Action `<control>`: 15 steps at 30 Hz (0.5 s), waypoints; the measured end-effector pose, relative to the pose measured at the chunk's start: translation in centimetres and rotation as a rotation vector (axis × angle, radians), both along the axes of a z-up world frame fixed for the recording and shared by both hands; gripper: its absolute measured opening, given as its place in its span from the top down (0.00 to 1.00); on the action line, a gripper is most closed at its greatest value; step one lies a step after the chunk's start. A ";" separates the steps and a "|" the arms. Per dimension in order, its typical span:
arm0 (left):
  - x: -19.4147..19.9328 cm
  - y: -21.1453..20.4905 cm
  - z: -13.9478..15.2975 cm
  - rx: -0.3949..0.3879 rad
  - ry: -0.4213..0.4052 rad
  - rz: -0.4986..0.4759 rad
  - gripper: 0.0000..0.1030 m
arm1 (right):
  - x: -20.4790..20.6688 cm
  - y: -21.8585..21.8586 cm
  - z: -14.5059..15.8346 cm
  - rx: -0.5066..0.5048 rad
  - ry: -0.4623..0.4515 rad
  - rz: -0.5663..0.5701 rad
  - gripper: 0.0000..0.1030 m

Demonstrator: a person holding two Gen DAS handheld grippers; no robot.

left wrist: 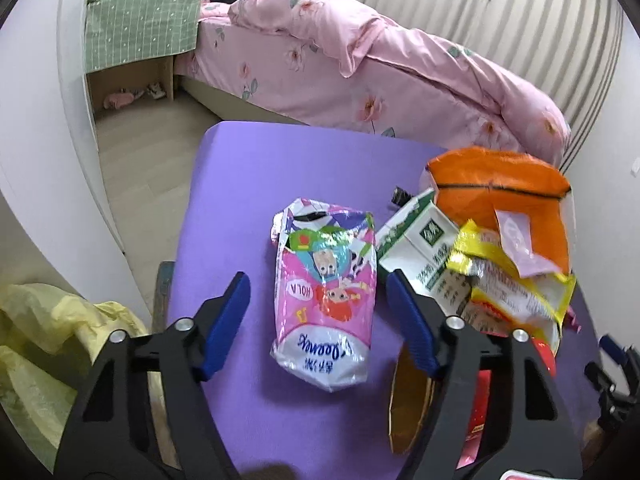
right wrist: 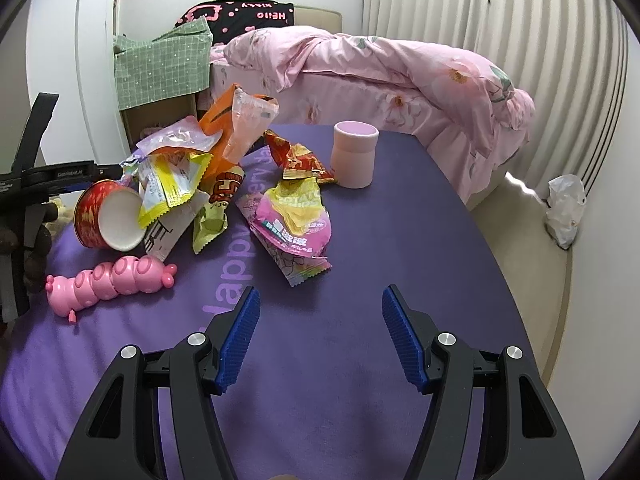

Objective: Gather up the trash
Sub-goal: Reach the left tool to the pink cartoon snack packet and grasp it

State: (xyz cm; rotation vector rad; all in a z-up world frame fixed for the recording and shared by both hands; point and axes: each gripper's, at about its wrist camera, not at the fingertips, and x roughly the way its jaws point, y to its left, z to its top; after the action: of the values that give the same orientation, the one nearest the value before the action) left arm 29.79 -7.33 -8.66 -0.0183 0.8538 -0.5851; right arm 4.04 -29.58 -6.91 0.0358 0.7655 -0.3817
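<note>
Straddling the pink snack bag (left wrist: 326,296) lying on the purple mat (left wrist: 240,184), your left gripper (left wrist: 318,312) is standing released; your right gripper (right wrist: 318,332) is gaping over bare mat.

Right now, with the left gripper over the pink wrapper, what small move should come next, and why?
Probably lower the left gripper a little and close on the pink snack wrapper. It lies flat on the purple mat between the open blue pads, which do not press it yet. It lies apart from the pile, so nothing else should get caught.
</note>
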 end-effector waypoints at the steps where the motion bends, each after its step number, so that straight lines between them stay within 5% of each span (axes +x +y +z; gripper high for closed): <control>1: 0.3 0.1 0.0 -0.007 0.013 0.012 0.36 | -0.1 0.0 0.1 -0.002 -0.002 -0.004 0.41; 4: 0.4 0.2 -0.2 -0.030 0.061 -0.002 0.37 | 0.0 -0.4 0.3 0.002 -0.013 -0.009 0.41; 11: -0.8 -0.3 0.2 -0.016 0.047 -0.061 0.93 | 1.1 0.5 1.1 0.028 -0.031 0.036 0.41; 15: -1.8 0.5 0.9 -0.031 0.032 -0.088 0.96 | 2.0 2.4 1.6 0.007 -0.033 0.080 0.41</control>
State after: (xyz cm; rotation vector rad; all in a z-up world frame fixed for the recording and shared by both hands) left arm 27.95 -6.78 -7.76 -0.0183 0.8794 -0.6825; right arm 5.99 -27.15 -5.32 0.0174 0.7335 -0.3014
